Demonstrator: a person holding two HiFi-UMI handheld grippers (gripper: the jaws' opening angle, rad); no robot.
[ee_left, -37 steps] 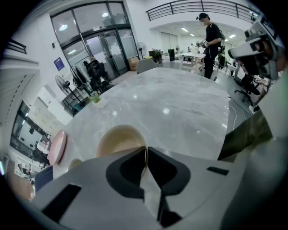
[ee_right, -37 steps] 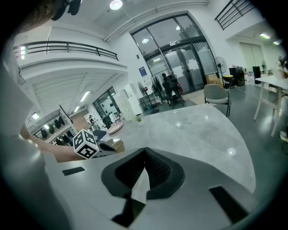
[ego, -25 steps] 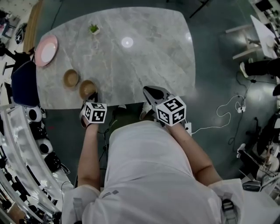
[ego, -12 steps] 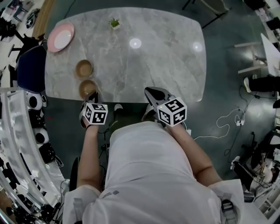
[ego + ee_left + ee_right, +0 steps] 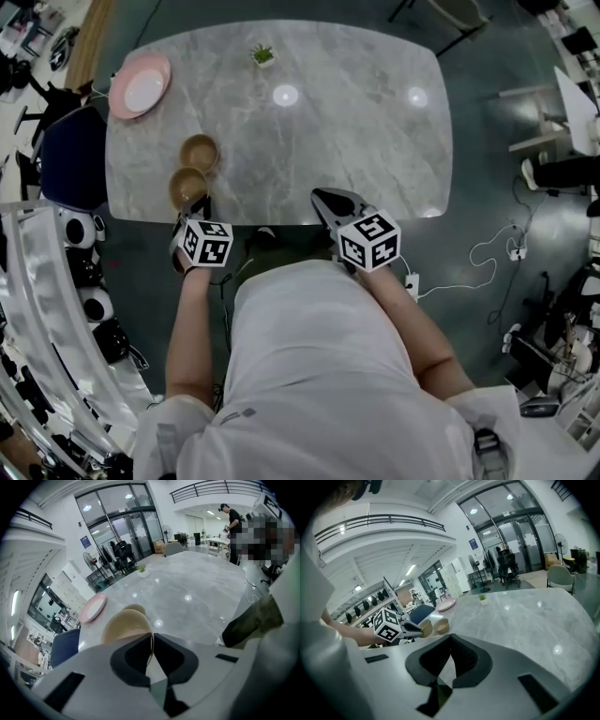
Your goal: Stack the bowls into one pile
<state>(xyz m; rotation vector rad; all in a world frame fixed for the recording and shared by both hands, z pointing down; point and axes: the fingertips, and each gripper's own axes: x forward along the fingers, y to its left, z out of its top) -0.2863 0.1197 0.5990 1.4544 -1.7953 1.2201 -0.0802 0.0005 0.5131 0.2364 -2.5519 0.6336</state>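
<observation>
Between the left tongs (image 5: 153,640), clamped on its near rim, the bowl (image 5: 123,626) looks light, stiff, slick and chippable, so rim grip fits; right tongs (image 5: 450,654) closed, empty.

Lighting: bright, even, supplied by ceiling lamps (image 5: 87,508); glare spots are reflected on the table (image 5: 356,159). Gripper views: fisheye-bent, corners blacked out. Bowl (image 5: 123,626): slightly softened near the lens.

Left in the frame, the lower bowl (image 5: 187,187) is showing at the table's (image 5: 356,141) near edge, with the upper bowl (image 5: 200,150) just beside it. A plate (image 5: 140,90) is sitting in the table's upper left corner, and a plant (image 5: 263,56) is standing at its top edge.
</observation>
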